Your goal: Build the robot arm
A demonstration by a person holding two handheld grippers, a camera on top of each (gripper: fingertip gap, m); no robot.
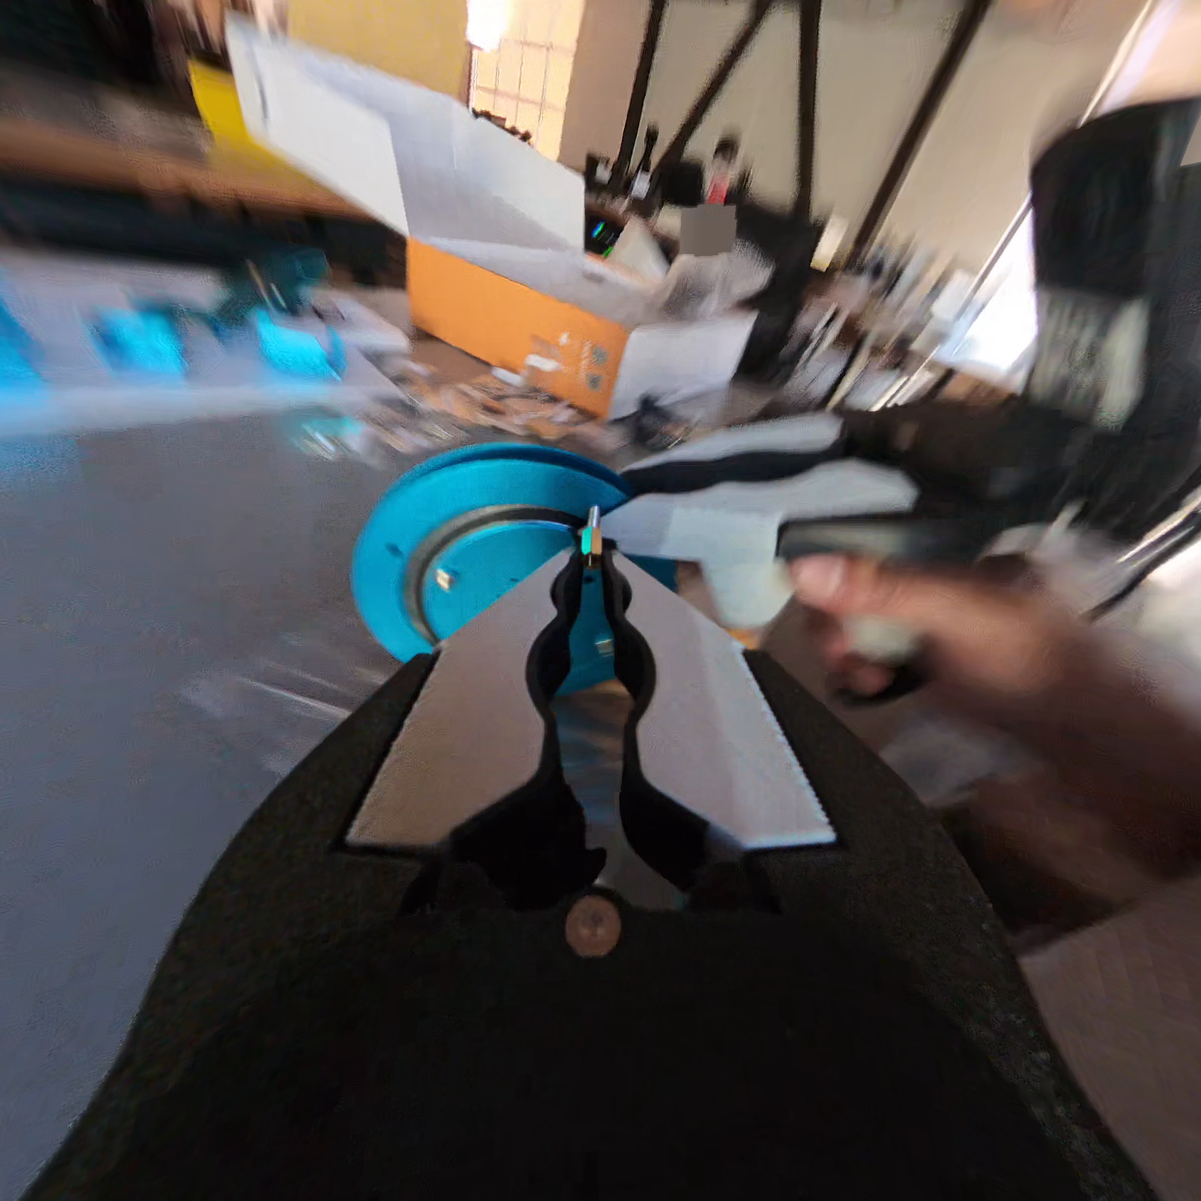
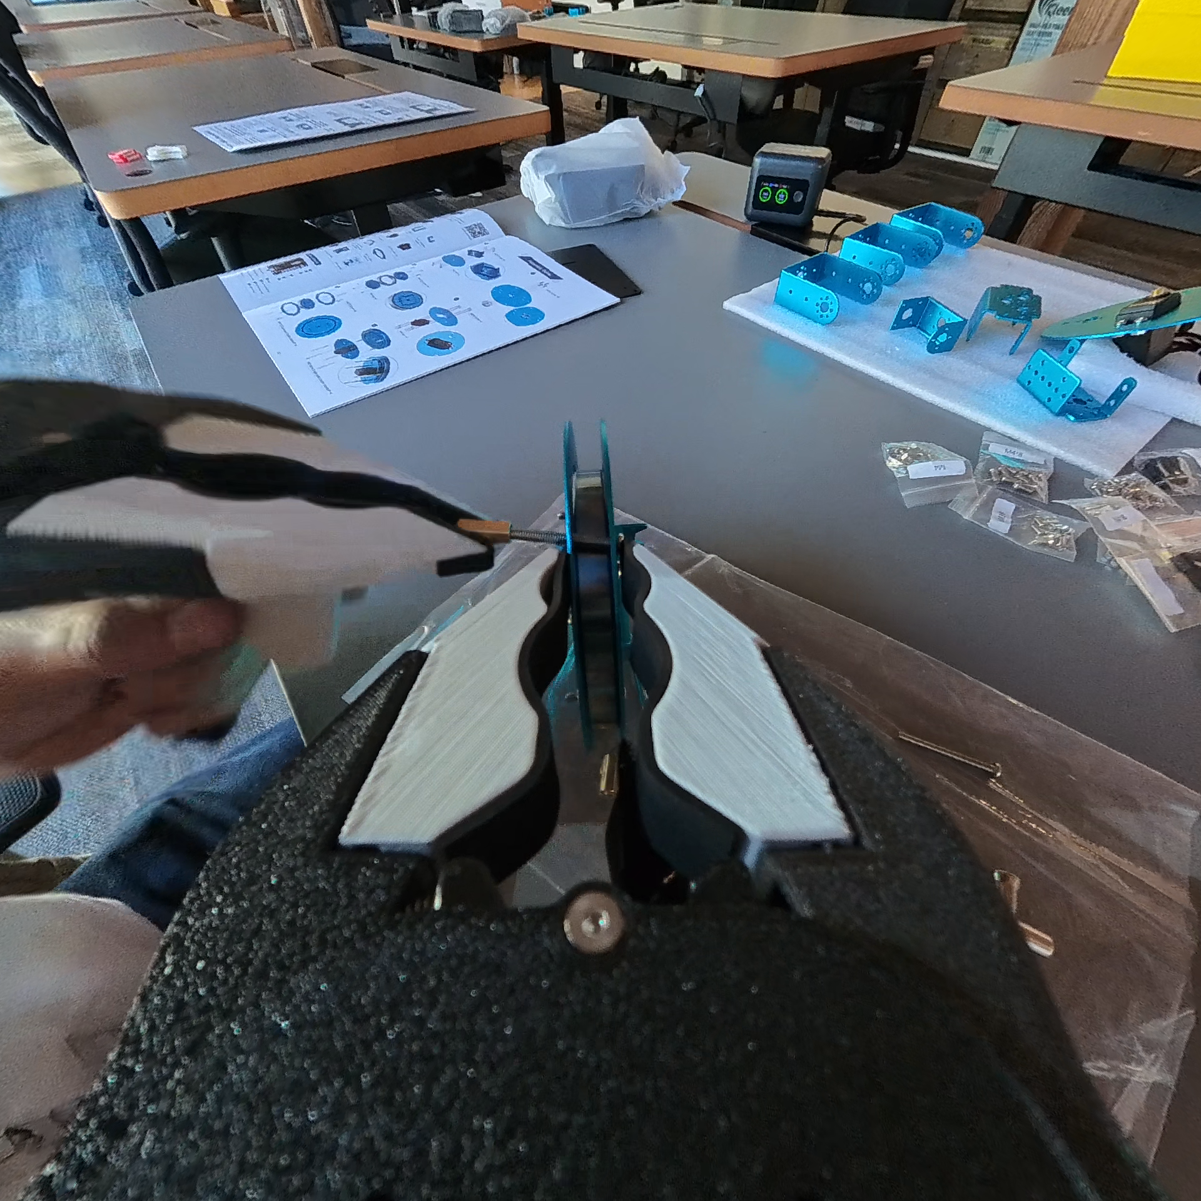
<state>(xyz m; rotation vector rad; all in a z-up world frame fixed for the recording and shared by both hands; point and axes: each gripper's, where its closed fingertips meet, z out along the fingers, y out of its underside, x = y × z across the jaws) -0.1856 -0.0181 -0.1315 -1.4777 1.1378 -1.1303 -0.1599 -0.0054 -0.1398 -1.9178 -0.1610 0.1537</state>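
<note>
Over the grey table: I hold my two tongs close together above the table (image 2: 747,416), near its front edge.
Left tongs: my left tongs (image 1: 590,552) are pinched almost shut on a small brass post (image 1: 591,536). The post is at the very tips.
Post: it has a thin screw end, and that end touches the side of the blue wheel (image 1: 481,552). In the right view the post (image 2: 484,528) points sideways at the wheel.
Right tongs: my right tongs (image 2: 593,572) are squeezed narrow on the wheel (image 2: 588,585). The wheel stands on its edge between the two fingers.
Wheel: it is two thin blue discs with a dark ring between them. It is up in the air, not on the table.
Hands: my left hand (image 2: 110,676) and my right hand (image 1: 975,656) are blurry.
Book: a picture book (image 2: 416,305) lies open on the table, past the wheel and to the left.
Blue parts: blue metal brackets (image 2: 877,266) sit on a white foam sheet (image 2: 962,383) to the right.
Bags: little clear bags of screws (image 2: 1020,507) lie near the foam.
Box: a small dark box with green lights (image 2: 786,185) is at the far side, beside a white wrapped lump (image 2: 601,175).
Left view: it is very blurry. I can see an orange and white carton (image 1: 520,312) far off.
</note>
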